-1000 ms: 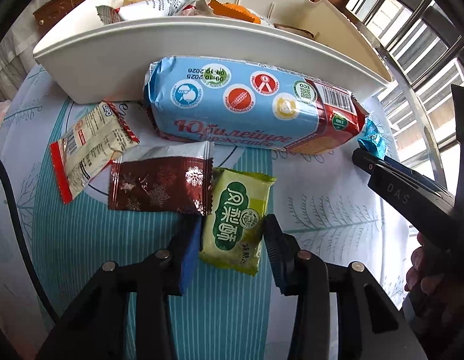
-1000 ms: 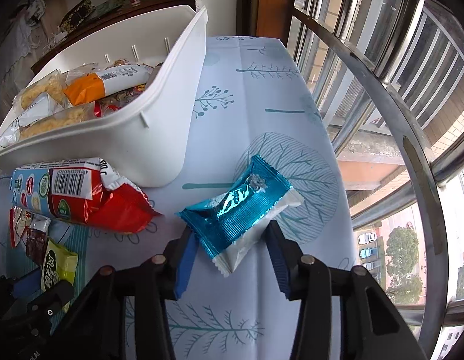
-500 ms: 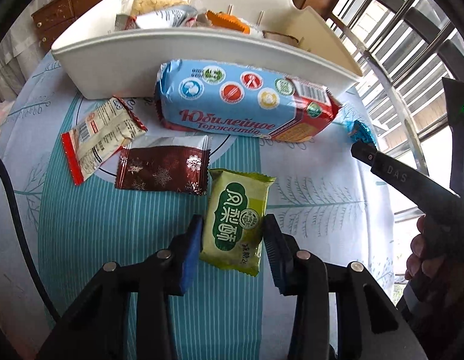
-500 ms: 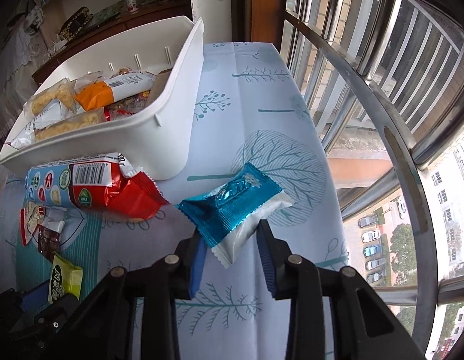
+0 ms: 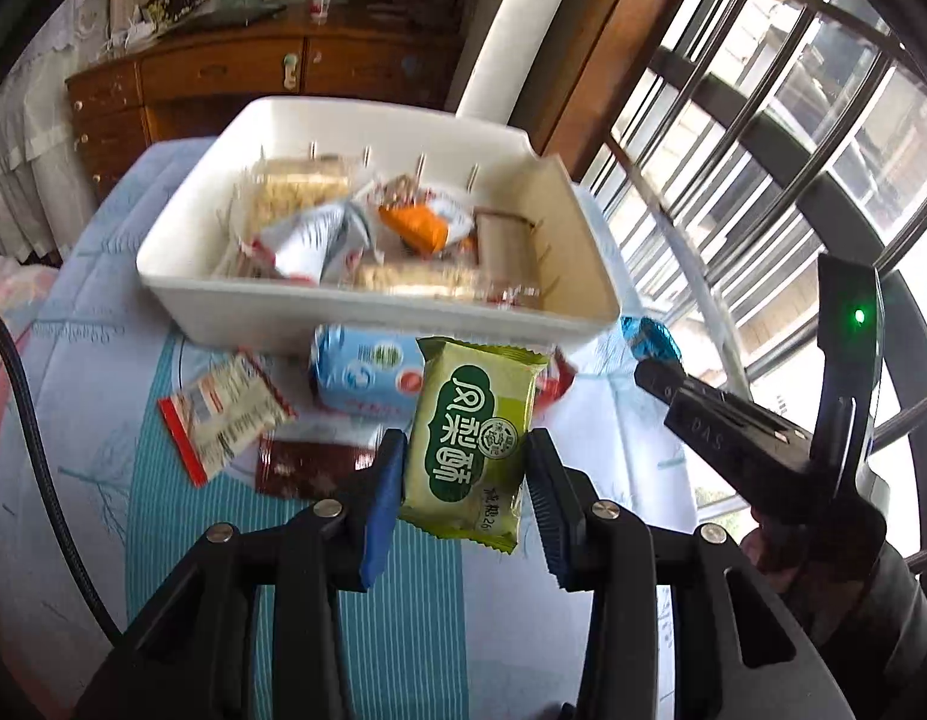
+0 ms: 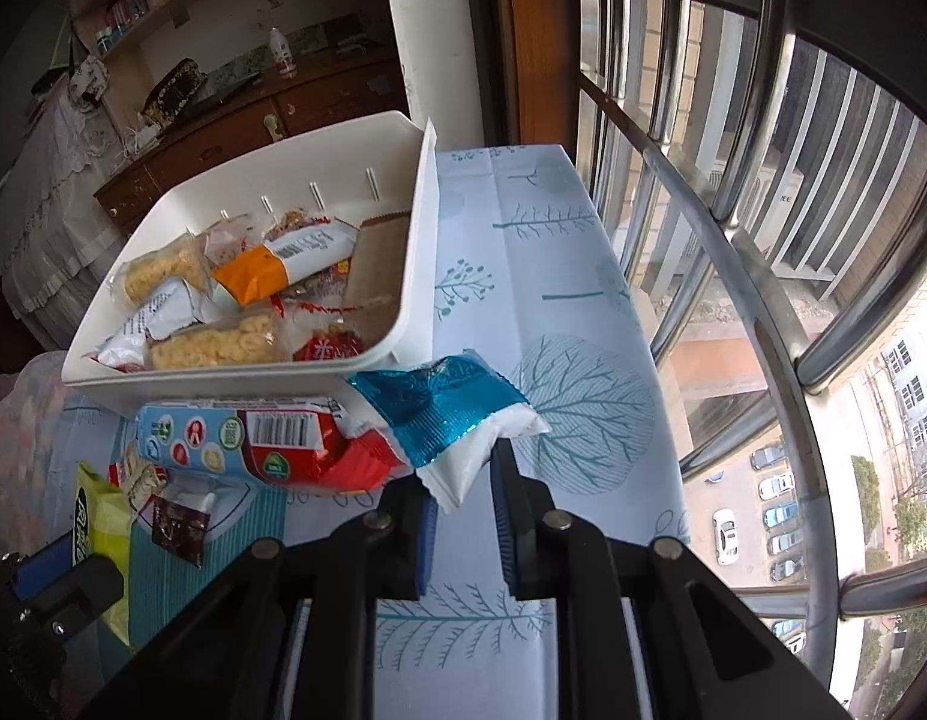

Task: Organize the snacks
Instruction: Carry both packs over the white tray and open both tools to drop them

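Beside a barred window (image 6: 733, 192), a tree-printed tablecloth (image 6: 523, 276) is crowded by a white bin (image 5: 367, 300); green packet (image 5: 472, 438) is clamped by left gripper (image 5: 463, 480), blue packet (image 6: 439, 414) by right gripper (image 6: 460, 504).

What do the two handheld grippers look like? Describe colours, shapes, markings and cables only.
The left gripper and the right gripper are both black, with angular arms, silver rivets and ribbed blue pads. A black cable runs beside the left one. The right one bears raised letters and a green light.

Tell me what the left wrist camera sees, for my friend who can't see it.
The left claw holds a green snack above a white bin full of snacks. More packets lie on the tablecloth, and the right claw holds a blue one.
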`<move>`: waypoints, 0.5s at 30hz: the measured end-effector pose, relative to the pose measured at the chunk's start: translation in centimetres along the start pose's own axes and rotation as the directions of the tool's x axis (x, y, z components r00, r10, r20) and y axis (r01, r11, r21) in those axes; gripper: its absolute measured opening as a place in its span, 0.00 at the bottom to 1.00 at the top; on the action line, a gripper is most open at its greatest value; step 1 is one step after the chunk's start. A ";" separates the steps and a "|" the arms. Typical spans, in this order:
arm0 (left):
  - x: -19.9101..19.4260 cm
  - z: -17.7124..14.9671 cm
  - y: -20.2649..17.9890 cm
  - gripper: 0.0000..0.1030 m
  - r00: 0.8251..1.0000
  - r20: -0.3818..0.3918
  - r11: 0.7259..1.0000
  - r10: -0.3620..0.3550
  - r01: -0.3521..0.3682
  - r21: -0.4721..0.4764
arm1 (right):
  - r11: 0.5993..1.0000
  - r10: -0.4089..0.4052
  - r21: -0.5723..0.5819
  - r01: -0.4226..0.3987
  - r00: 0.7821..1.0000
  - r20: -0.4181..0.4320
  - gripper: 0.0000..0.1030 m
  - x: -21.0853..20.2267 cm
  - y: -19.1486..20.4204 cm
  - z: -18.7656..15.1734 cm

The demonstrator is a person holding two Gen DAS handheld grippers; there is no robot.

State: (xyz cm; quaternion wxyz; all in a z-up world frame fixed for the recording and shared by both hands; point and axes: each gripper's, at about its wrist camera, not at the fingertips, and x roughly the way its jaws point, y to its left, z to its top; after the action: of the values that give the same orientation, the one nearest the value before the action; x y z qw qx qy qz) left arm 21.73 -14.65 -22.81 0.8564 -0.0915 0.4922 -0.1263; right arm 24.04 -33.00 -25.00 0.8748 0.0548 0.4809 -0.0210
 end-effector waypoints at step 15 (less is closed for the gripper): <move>0.2 7.9 0.0 0.38 0.979 0.190 0.997 0.067 -0.075 0.034 | 0.992 0.115 -0.074 -0.104 0.980 0.161 0.16 -3.0 1.9 3.3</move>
State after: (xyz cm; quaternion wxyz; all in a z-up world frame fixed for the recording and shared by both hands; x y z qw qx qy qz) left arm 28.69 -14.49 -19.04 0.9049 -0.0677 0.4090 -0.0966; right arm 25.31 -31.51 -20.56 0.9128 0.0507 0.4034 0.0383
